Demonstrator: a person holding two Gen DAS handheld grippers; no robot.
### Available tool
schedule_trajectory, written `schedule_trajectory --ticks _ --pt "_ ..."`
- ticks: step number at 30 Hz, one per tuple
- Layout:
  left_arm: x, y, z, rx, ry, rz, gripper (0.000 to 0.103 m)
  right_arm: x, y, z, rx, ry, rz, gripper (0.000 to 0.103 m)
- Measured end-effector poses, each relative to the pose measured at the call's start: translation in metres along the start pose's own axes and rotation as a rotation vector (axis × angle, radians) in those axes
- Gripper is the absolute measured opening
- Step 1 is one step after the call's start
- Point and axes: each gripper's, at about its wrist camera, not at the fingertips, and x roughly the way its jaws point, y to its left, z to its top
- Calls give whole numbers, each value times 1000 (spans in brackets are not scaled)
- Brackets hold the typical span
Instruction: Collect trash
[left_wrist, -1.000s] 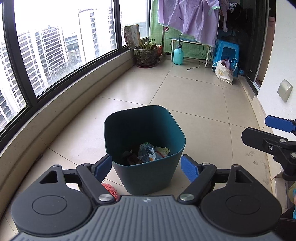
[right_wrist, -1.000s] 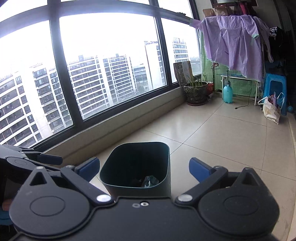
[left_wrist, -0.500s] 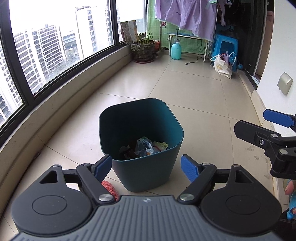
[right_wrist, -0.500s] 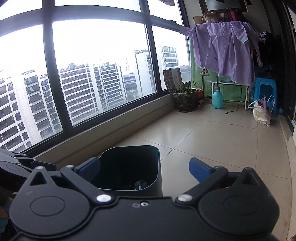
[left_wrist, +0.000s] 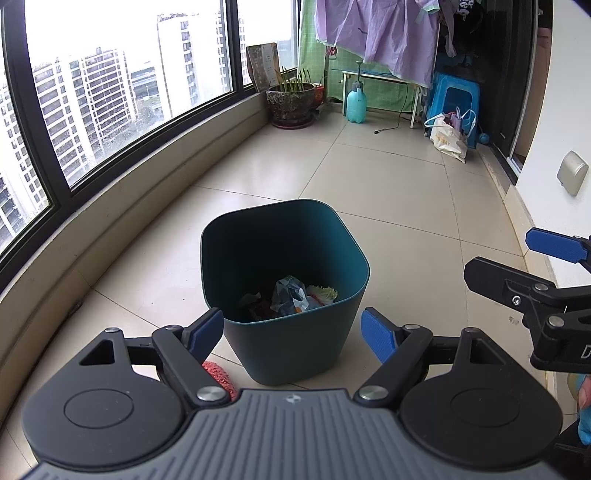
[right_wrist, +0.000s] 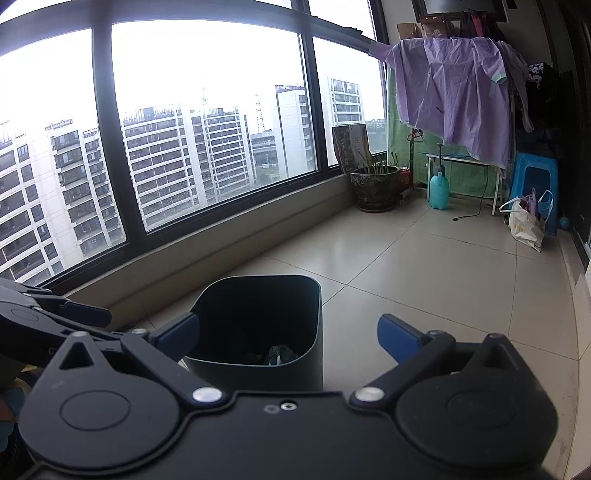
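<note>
A dark teal trash bin (left_wrist: 295, 343) stands on the tiled floor just ahead of both grippers; it also shows in the right wrist view (right_wrist: 314, 317). Crumpled trash (left_wrist: 291, 299) lies in its bottom. My left gripper (left_wrist: 291, 334) is open and empty, above the bin's near side. A red-pink scrubby item (left_wrist: 218, 373) lies on the floor left of the bin, partly hidden by the left finger. My right gripper (right_wrist: 288, 334) is open and empty, near the bin; it shows in the left wrist view (left_wrist: 535, 269) at the right.
A curved window wall and low ledge (left_wrist: 110, 221) run along the left. At the far end stand a plant pot (left_wrist: 293, 103), a teal spray bottle (left_wrist: 356, 107), a blue stool (left_wrist: 456, 99), a white bag (left_wrist: 447, 136) and hanging purple clothes (left_wrist: 388, 33). A white wall (left_wrist: 561, 110) is on the right.
Both grippers have risen and tilted up a little, so the bin sits lower and slightly farther in both views. Both stay open.
</note>
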Motion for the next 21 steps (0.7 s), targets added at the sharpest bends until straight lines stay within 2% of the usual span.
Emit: schedule_trajectory --ticks 9,15,21 --pt "-3 1 -1 -12 -6 -20 82 -3 -1 -2 24 5 1 103" --pt "-6 -3 -1 17 -33 8 82 -3 0 -3 19 10 3 103" --pt "-6 -3 -1 11 -31 3 82 -1 1 -3 5 23 5 103"
